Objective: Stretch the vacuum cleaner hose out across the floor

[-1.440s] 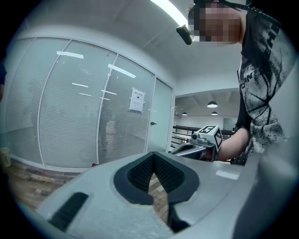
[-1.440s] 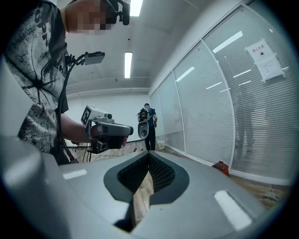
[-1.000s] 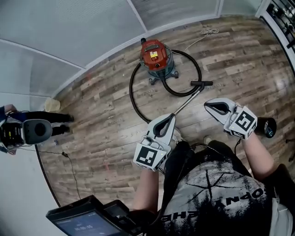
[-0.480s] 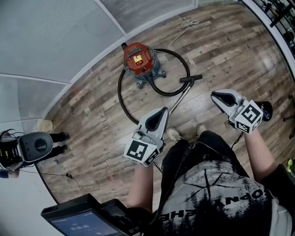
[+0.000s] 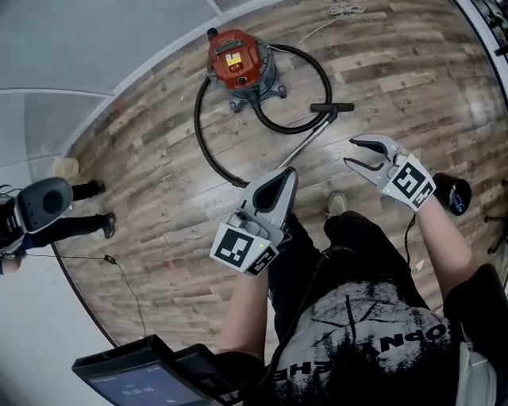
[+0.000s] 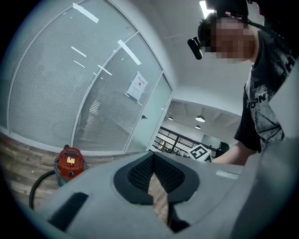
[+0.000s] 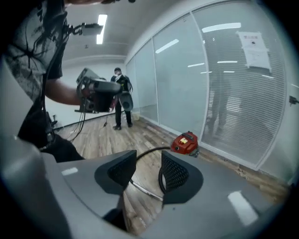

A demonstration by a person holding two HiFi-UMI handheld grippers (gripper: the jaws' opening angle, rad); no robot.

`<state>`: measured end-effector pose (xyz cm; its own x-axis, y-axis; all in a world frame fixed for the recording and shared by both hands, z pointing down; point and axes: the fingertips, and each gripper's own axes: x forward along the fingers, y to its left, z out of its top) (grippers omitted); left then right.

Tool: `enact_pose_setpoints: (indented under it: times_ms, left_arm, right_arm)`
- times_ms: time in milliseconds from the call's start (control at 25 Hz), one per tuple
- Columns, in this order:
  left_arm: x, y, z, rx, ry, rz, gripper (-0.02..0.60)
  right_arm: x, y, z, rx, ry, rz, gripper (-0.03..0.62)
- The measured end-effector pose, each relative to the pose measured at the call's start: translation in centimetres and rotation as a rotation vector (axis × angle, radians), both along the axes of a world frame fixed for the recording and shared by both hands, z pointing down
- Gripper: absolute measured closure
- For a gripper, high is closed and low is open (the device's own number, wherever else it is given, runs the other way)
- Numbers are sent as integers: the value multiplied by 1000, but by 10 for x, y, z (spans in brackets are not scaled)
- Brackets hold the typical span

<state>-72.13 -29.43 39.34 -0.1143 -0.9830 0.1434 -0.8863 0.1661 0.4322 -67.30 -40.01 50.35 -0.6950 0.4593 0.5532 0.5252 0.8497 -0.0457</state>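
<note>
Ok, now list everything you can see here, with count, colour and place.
vacuum cleaner: one, red, on floor by glass wall
hose: one, black, looped beside vacuum cleaner
wand: one, silver, black nozzle, on floor
cord: one, white, far floor
bystander: one, dark clothes, left edge
screen: one, black, bottom left
left gripper: one, grey, shut, empty
right gripper: one, grey, jaws just opening, nothing between them

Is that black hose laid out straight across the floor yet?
No, in the head view the black hose bends in wide loops on either side of the red vacuum cleaner.
</note>
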Motion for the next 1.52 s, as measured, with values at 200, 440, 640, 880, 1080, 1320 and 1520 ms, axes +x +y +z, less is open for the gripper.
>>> enact_pose_setpoints:
  times_ms: [200, 440, 640, 880, 1080, 1320, 1520]
  left_arm:
    - [-8, 24, 67, -14, 45, -53, 581]
    - [-39, 55, 173, 1, 3, -57, 581]
    - [-86, 53, 253, 33, -49, -93, 581]
    - [-93, 57, 340, -54, -146, -94, 581]
    - [-102, 57, 360, -96, -150, -166, 581]
    - [-83, 60, 367, -129, -157, -257, 581]
    - [-80, 81, 374, -147, -114, -338, 581]
  right_arm:
    - [-5, -15, 160, 56, 224, 21, 396]
    - [-23, -17, 344, 210, 331, -7, 378]
    - [-57, -30, 471, 271, 384, -30, 379]
    - [-60, -43, 610, 386, 436, -159, 379]
    - [-69, -64, 669, 518, 485, -323, 376]
    - [-71, -87, 721, 670, 521, -514, 355]
    - [-79, -83, 747, 732, 552, -623, 350]
